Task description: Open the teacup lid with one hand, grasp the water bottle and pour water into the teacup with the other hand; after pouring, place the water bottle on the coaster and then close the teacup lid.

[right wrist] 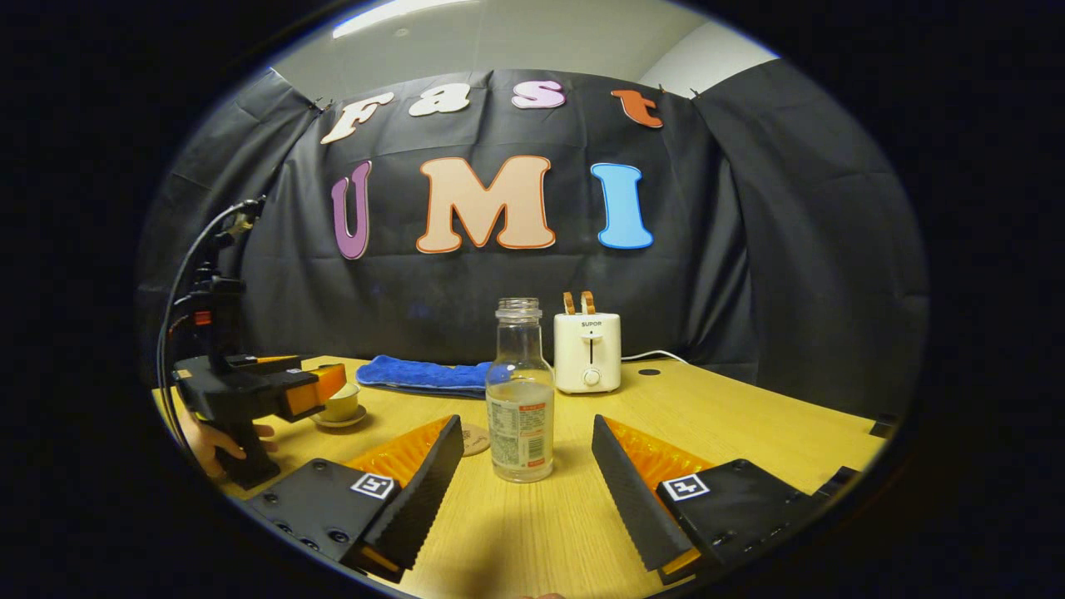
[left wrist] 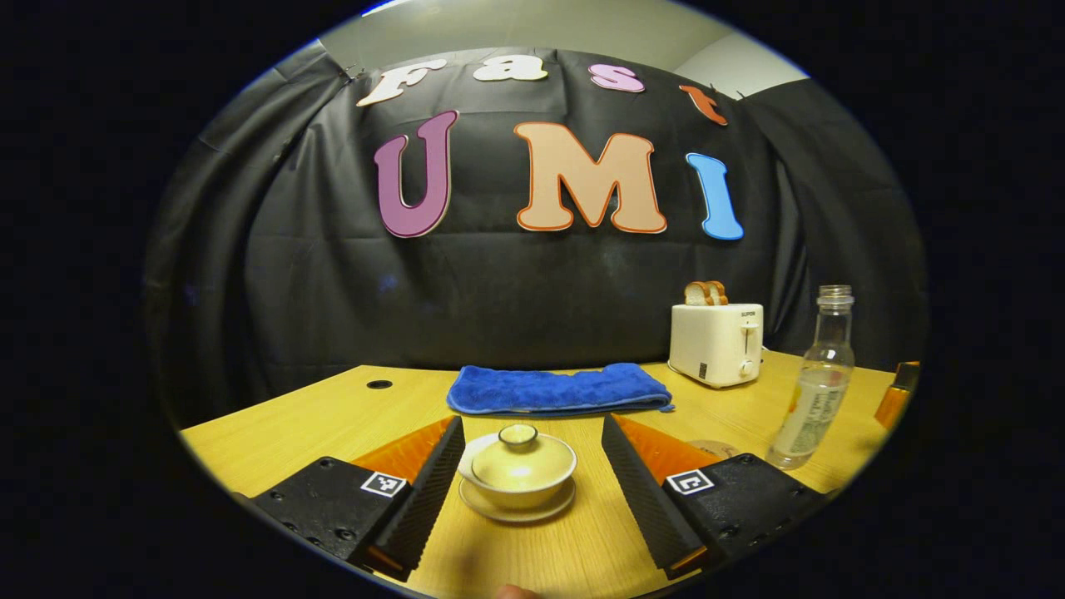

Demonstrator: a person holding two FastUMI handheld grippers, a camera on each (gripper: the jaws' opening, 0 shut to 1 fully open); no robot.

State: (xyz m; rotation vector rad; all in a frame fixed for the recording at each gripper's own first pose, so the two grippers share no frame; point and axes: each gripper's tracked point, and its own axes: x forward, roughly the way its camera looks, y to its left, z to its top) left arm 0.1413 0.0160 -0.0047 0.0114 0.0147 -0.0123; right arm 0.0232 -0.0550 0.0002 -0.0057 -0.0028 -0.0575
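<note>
Left hand-held gripper released, fingers flanking lidded cream ceramic teacup, untouched. Right hand-held gripper released, straddling clear plastic water bottle, gaps both sides; wooden tabletop.

Brand word "SUPOR" printed on the front of the toaster, above its lever. Small print on the label of the water bottle, just left of the toaster, too fine to read.

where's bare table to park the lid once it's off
Free: the wood left of the teacup, out toward the round hole, and the strip between the cup and the blue towel. In the right gripper view, the wide stretch right of the toaster is bare too. Crowded: between cup and water bottle, where the coaster lies.
</note>
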